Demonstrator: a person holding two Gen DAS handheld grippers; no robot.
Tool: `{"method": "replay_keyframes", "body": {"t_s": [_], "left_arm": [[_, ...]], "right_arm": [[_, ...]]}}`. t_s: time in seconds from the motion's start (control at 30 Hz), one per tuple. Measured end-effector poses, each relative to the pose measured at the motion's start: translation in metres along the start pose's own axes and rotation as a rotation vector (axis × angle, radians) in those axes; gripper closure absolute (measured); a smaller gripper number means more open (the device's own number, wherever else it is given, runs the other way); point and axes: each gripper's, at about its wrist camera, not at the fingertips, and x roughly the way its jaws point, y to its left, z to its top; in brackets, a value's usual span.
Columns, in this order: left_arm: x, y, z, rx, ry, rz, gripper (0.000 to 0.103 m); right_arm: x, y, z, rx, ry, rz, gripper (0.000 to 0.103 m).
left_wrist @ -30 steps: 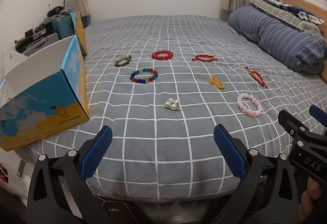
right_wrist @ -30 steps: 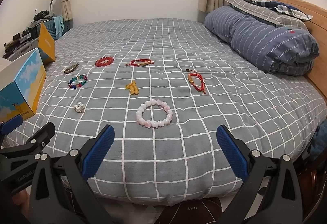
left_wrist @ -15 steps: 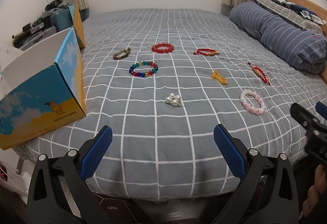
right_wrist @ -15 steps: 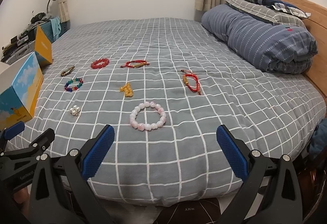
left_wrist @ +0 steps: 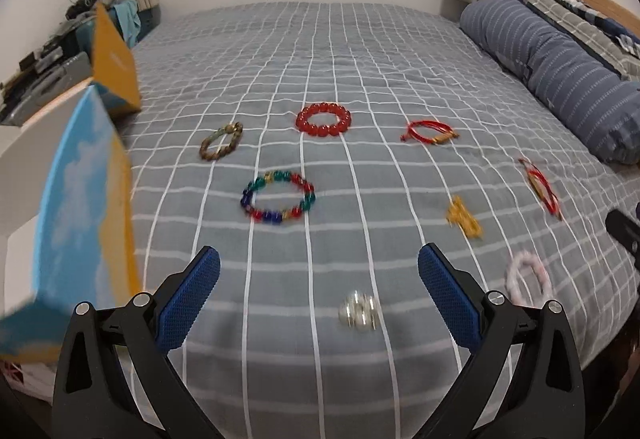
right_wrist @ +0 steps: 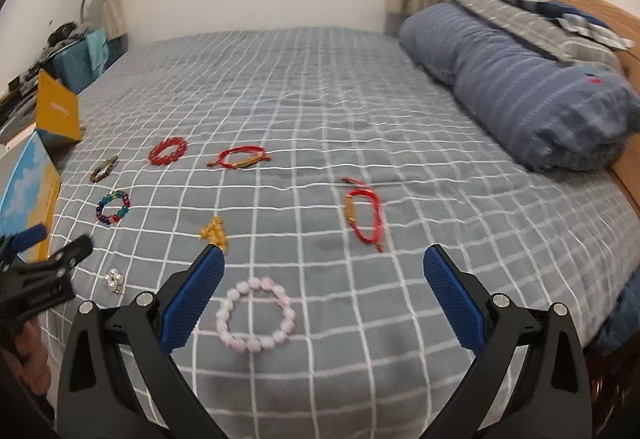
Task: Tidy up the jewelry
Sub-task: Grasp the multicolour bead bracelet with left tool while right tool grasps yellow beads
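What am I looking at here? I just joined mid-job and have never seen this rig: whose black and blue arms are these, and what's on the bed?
There is no robot. A person holds a pair of tongs in each hand, each with a fisheye camera looking along its blue fingers. One picture is from the left tongs, the other from the right tongs. Both are open and hold nothing. On the bed lie jewelry pieces: a pink bracelet nearest the right tongs, pearls between the left fingers, a multicolor bracelet, a red bead bracelet, a brown bracelet, two red cords and a gold piece. A box stands at the left.
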Motion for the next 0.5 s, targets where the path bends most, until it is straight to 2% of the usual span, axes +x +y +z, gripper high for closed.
{"method": "replay_keyframes", "body": {"t_s": [0.2,0.3,0.5], "left_arm": [[0.045,0.014,0.027,-0.009,0.044,-0.018,0.006],[0.069,0.027,0.034,-0.038,0.083,-0.007,0.006],[0.110,0.044,0.037,-0.080,0.181,0.007,0.006]], "right_arm": [[0.048,0.037,0.018,-0.075,0.101,0.128,0.007],[0.072,0.053,0.023,-0.094,0.165,0.168,0.014],[0.109,0.076,0.027,-0.113,0.258,0.174,0.023]]}}
